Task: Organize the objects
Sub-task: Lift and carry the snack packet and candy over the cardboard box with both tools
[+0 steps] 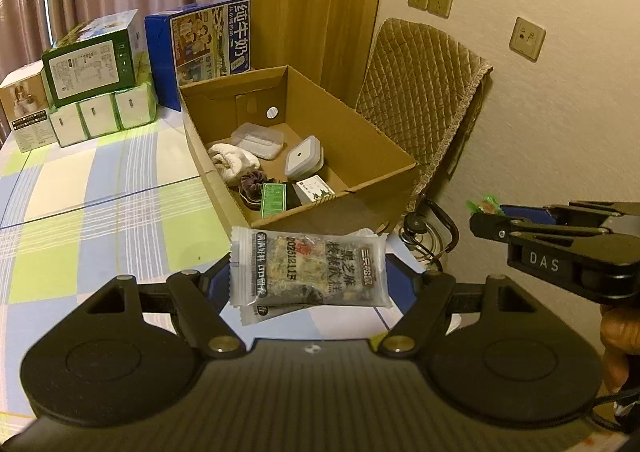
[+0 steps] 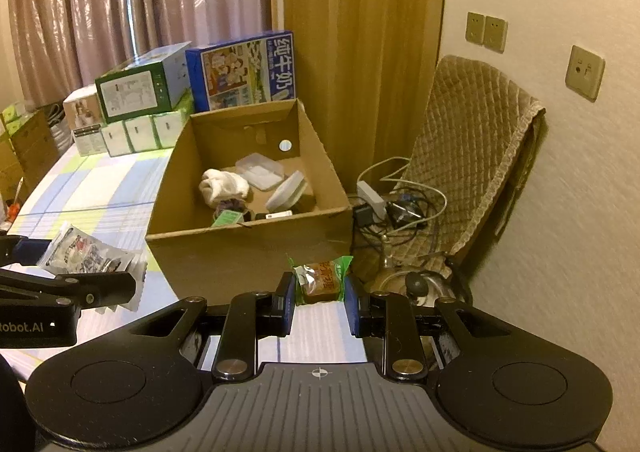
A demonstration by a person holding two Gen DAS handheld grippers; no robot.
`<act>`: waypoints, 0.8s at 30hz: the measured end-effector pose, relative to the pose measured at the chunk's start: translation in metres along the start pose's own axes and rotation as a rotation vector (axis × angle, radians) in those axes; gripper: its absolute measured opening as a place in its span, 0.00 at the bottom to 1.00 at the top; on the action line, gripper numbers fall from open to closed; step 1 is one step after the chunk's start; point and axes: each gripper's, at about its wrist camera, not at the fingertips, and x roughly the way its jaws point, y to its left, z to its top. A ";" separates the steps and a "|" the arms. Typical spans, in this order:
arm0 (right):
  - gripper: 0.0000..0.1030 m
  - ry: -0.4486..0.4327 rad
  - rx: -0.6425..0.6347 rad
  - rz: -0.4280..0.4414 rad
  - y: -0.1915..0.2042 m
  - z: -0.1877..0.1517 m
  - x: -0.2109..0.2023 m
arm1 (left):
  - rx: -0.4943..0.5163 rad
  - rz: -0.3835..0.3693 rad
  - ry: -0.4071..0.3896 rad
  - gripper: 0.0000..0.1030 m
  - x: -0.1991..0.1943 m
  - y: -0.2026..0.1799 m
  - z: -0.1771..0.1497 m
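Cardboard box (image 1: pixel 372 155) sits open on the checked worktop (image 1: pixel 100 187), holding small containers. Before it, the left gripper (image 1: pixel 310 276) fingers pinch two clear snack packets (image 1: pixel 308 268); the right gripper (image 2: pixel 320 292) fingers pinch a green-edged snack packet (image 2: pixel 320 280).

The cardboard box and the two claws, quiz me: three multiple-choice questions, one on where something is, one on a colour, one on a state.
1. Where is the white rolled cloth?
A. in the cardboard box
B. on the quilted chair
C. on the green box

2. What colour are the wrapper ends of the small snack in the right claw?
A. red
B. green
C. black

3. What is the left claw doing?
A. hanging open, holding nothing
B. shut on clear snack packets
C. resting in the box

Answers: 1 A, it lies on the box floor beside clear containers. 2 B, green frills show at both ends. 3 B, its fingers pinch the packets.
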 end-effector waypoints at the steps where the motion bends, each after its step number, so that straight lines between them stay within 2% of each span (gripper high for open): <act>1: 0.22 0.000 -0.002 0.000 0.000 0.001 0.001 | -0.005 0.000 0.001 0.71 0.001 0.000 0.001; 10: 0.22 -0.010 -0.029 0.015 0.002 0.024 0.016 | -0.034 0.011 0.012 0.71 0.010 0.006 0.016; 24: 0.22 0.001 -0.075 0.069 0.010 0.065 0.043 | -0.090 0.024 0.004 0.71 0.027 0.020 0.061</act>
